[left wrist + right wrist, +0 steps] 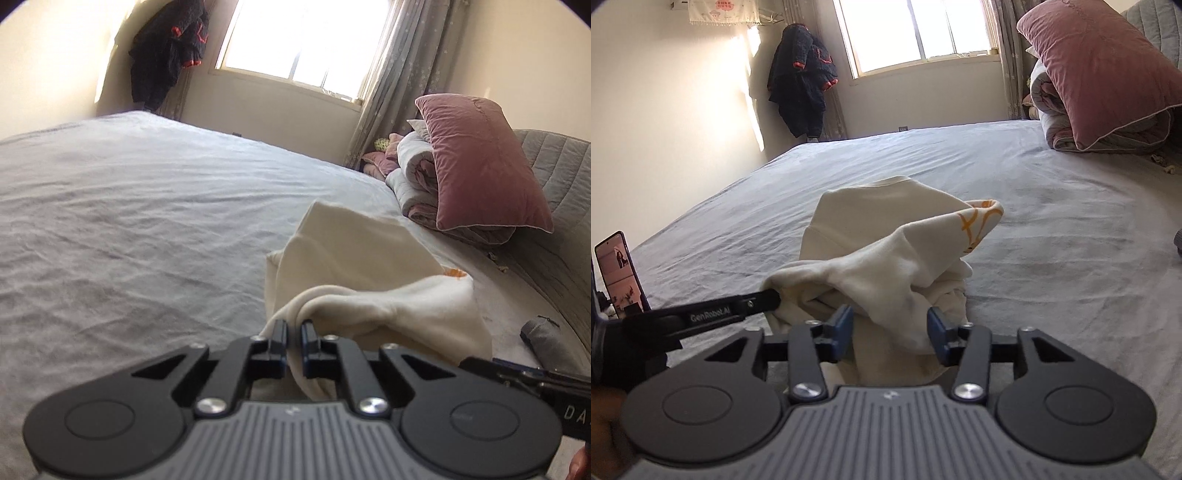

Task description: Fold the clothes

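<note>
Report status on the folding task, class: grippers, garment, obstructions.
Left gripper shut on cream cotton garment with orange print. Right gripper open, fabric between its jaws. Garment bunched on grey bedsheet. Nothing obstructing.

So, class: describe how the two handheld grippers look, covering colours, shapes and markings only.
Both share a ribbed grey body, two round black discs, black linkages and silver screws. The left gripper has black fingers; the right gripper has blue pads. White "GenRobot.AI" lettering marks the left gripper's side.
</note>
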Demonstrator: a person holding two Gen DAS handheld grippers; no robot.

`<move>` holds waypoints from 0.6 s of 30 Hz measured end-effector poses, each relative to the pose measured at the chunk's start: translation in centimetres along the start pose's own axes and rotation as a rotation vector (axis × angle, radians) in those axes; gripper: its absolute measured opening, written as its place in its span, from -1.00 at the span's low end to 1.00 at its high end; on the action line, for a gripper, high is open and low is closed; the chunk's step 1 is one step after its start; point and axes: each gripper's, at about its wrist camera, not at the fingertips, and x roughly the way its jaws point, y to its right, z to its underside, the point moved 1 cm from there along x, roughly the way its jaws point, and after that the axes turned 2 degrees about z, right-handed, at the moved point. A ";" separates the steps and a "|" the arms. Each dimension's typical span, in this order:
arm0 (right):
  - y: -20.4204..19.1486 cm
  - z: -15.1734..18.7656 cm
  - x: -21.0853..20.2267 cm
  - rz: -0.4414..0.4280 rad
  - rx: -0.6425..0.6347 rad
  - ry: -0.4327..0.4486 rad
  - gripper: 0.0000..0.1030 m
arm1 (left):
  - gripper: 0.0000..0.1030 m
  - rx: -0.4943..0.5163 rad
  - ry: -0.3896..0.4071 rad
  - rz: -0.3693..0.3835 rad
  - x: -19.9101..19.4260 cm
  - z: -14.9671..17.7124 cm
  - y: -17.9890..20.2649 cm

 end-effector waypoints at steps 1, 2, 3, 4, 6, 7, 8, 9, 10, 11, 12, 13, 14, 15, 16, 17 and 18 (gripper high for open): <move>0.0 0.0 0.1 0.002 -0.002 -0.002 0.01 | -0.86 0.017 0.019 -0.012 -0.3 -0.3 0.0; -0.1 0.1 0.2 0.004 -0.013 -0.010 0.01 | -0.86 0.042 0.041 -0.030 -0.7 -0.6 0.0; -0.2 0.2 0.3 0.007 -0.020 -0.016 0.01 | -0.86 0.064 0.061 -0.046 -1.0 -0.9 -0.1; -0.3 0.4 0.6 0.012 -0.023 -0.025 0.01 | -0.86 0.078 0.076 -0.058 -1.3 -1.2 -0.2; -0.3 0.7 1.0 0.021 -0.026 -0.043 0.01 | -0.86 0.095 0.097 -0.083 -1.7 -1.8 -0.6; -0.2 0.9 1.2 0.026 -0.024 -0.054 0.01 | -0.86 0.098 0.103 -0.094 -1.8 -2.0 -1.0; -0.1 1.0 1.4 0.031 -0.022 -0.064 0.01 | -0.86 0.098 0.108 -0.108 -1.9 -2.2 -1.3; -0.1 1.2 1.7 0.036 -0.017 -0.072 0.01 | -0.86 0.097 0.113 -0.124 -2.0 -2.4 -1.7; 0.1 1.3 1.8 0.037 -0.012 -0.077 0.01 | -0.86 0.096 0.117 -0.139 -2.1 -2.6 -2.1; 0.2 1.4 1.9 0.039 -0.007 -0.081 0.01 | -0.86 0.097 0.121 -0.155 -2.2 -2.8 -2.4; 0.2 1.4 2.0 0.040 -0.004 -0.084 0.01 | -0.86 0.102 0.125 -0.180 -2.4 -2.8 -2.6; 0.0 1.6 2.0 0.037 -0.004 -0.085 0.01 | -0.86 0.107 0.125 -0.204 -2.5 -3.0 -2.8; -0.1 1.6 2.0 0.034 -0.009 -0.088 0.01 | -0.86 0.113 0.120 -0.230 -2.5 -3.0 -3.0; -0.2 1.6 2.0 0.030 -0.013 -0.090 0.01 | -0.86 0.116 0.116 -0.253 -2.6 -3.1 -3.2; -0.2 1.6 1.9 0.026 -0.019 -0.091 0.01 | -0.86 0.118 0.114 -0.269 -2.6 -3.1 -3.5; -0.3 1.7 1.9 0.022 -0.025 -0.091 0.01 | -0.86 0.117 0.109 -0.284 -2.6 -3.2 -3.8; -0.3 1.6 1.9 0.014 -0.024 -0.094 0.01 | -0.86 0.113 0.104 -0.294 -2.6 -3.3 -4.1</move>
